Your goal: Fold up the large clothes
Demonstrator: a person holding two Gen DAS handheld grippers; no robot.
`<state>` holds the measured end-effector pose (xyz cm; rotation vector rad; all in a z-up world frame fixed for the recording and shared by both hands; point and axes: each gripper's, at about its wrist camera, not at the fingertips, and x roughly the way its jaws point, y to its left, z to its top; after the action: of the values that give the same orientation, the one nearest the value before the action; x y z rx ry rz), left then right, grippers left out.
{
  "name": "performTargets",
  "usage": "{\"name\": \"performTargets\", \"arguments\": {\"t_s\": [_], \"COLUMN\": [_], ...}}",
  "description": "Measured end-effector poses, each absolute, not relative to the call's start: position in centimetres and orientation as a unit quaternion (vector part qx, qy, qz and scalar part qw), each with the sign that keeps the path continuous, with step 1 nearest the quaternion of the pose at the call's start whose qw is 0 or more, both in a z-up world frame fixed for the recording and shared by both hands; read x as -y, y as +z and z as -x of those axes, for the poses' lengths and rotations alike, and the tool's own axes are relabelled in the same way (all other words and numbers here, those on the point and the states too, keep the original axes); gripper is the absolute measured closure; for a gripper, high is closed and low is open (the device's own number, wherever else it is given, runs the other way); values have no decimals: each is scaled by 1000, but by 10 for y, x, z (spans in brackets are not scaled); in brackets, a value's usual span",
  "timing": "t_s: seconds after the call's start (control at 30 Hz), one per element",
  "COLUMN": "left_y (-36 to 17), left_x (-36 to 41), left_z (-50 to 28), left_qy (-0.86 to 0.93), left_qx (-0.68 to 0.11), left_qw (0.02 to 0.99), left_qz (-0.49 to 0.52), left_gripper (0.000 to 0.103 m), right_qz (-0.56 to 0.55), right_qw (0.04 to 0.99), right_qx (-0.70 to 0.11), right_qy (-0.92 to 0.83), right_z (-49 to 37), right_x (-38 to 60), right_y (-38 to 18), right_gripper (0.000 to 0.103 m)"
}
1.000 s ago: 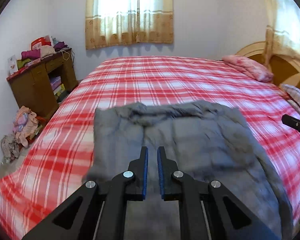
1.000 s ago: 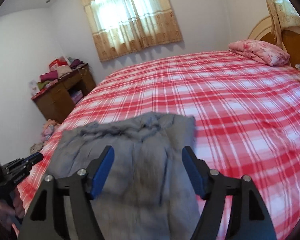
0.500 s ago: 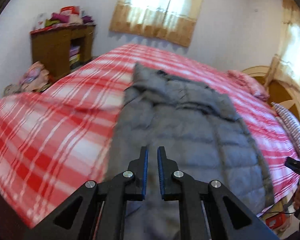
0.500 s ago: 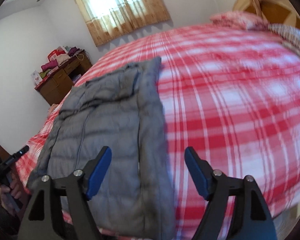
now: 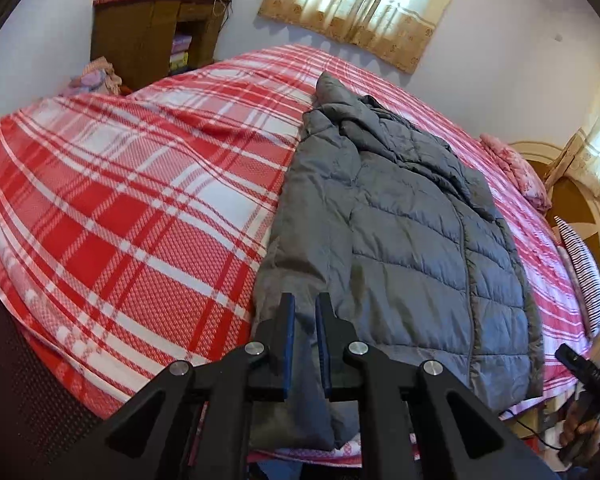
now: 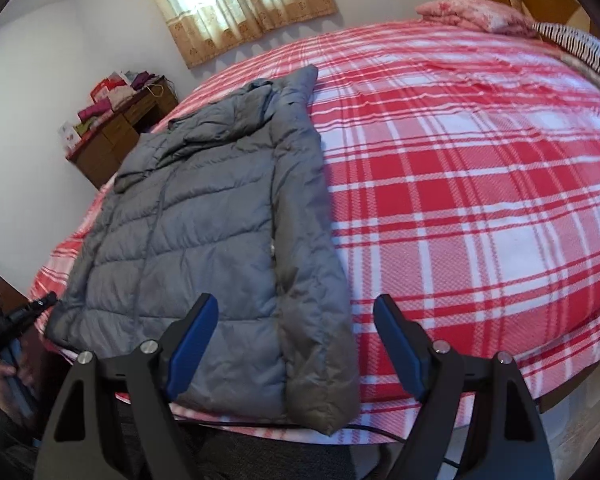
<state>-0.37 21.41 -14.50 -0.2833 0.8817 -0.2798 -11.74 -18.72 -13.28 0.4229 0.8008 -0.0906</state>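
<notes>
a grey quilted puffer jacket [image 5: 400,240] [image 6: 204,232] lies spread flat on a bed covered with a red and white plaid sheet [image 5: 132,208] [image 6: 460,200], its padded panels stitched in horizontal bands, a centre seam running down its length, and its hood or collar bunched in loose folds at the far end. its long axis runs straight away from both grippers, hem nearest them at the bed's edge and hood end pointing toward the curtained window on the far wall. the left gripper [image 5: 303,344] sits over the jacket's near left hem corner, its blue-padded fingers drawn nearly together with only a thin gap; grey fabric shows in that gap, but whether the pads actually pinch it cannot be told. the right gripper [image 6: 296,348] is spread wide, its fingers well apart and holding nothing, straddling the jacket's near right hem corner, with the sleeve edge lying between the fingers and the plaid sheet showing beyond the right finger.
</notes>
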Motion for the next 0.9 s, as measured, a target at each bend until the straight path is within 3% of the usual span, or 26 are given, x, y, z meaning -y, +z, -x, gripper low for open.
{"name": "performTargets", "arguments": {"t_s": [0.03,0.07,0.1,0.13,0.17,0.2,0.77,0.9], "left_y": [-144,-142,-139,-138,-138,-137,-158,-173], "left_x": [-216,-216,-216,-216,-218,-219,-185,-179], "left_z": [6,8,10,12,13,16,15,15], "left_qy": [-134,-133,-132,-133,-134,-132,-156,-167], "left_qx": [-423,-420,-415,-411,-407,-400,-454,-473], "left_qw": [886,888,891,893,894,897,877,865], "left_qz": [134,131,126,127,129,131,33,20], "left_gripper": [89,79,56,43,15,6,7,40], "right_qz": [-208,-211,-218,-223,-226,-226,-187,-195], "right_qw": [899,898,898,897,897,896,877,865], "right_qx": [-382,-382,-380,-378,-377,-378,-440,-460], "right_qy": [-45,-45,-45,-45,-46,-49,-45,-34], "right_z": [120,122,123,124,125,125,122,115], "right_x": [189,190,192,193,195,196,184,184], "right_y": [-132,-132,-132,-132,-133,-134,-161,-175], "right_gripper": [20,20,18,15,14,14,14,17]}}
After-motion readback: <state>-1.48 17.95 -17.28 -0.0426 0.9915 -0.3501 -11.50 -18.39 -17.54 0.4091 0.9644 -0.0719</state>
